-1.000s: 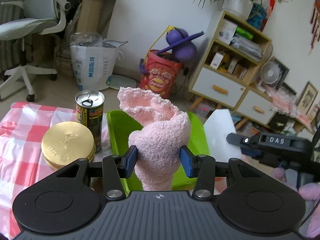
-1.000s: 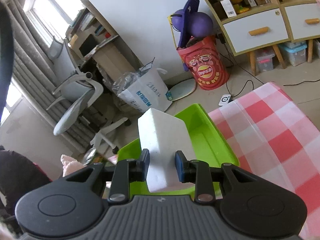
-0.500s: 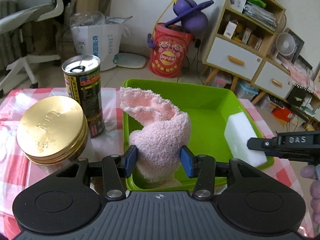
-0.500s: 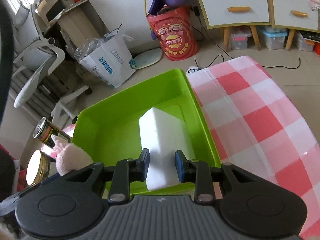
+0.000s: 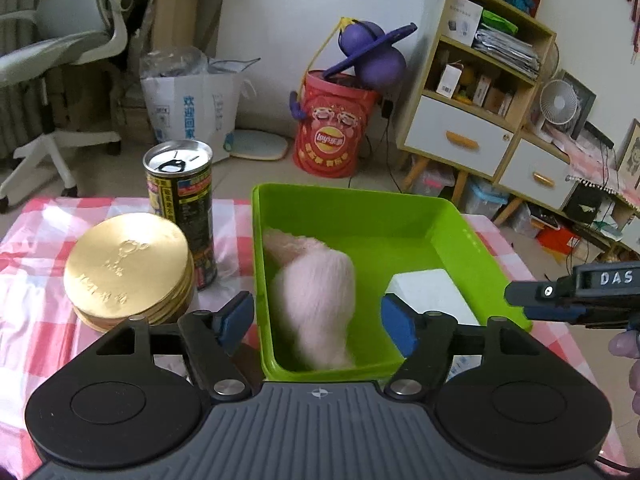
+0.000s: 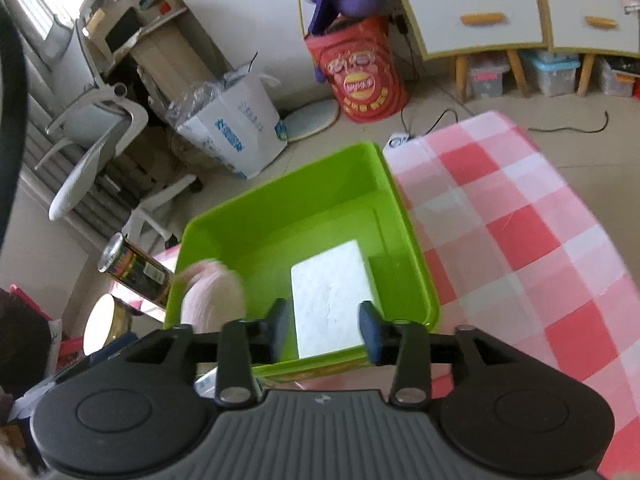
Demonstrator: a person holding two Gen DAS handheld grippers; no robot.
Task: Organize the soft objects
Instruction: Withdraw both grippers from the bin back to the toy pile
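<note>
A green plastic bin (image 5: 360,216) (image 6: 280,216) stands on the red-checked cloth. A fluffy pink sock (image 5: 316,296) (image 6: 212,296), blurred with motion, is in the bin's left near part. My left gripper (image 5: 316,320) hovers over it with its jaws opening, and the blue pads stand clear of the sock. A white sponge block (image 5: 432,292) (image 6: 332,300) lies flat on the bin's floor at the right. My right gripper (image 6: 324,330) is above the sponge's near end, its jaws opening and its pads off the sponge.
A dark drink can (image 5: 180,200) and a round gold tin (image 5: 128,268) stand on the cloth left of the bin. Beyond the table are a red snack bucket (image 5: 332,124), a white carton, an office chair and a shelf unit (image 5: 480,80). Checked cloth (image 6: 520,240) stretches right of the bin.
Both grippers came down over the bin and let go. The pink sock dropped from the left jaws into the bin. The white sponge left the right jaws and lies flat inside.
</note>
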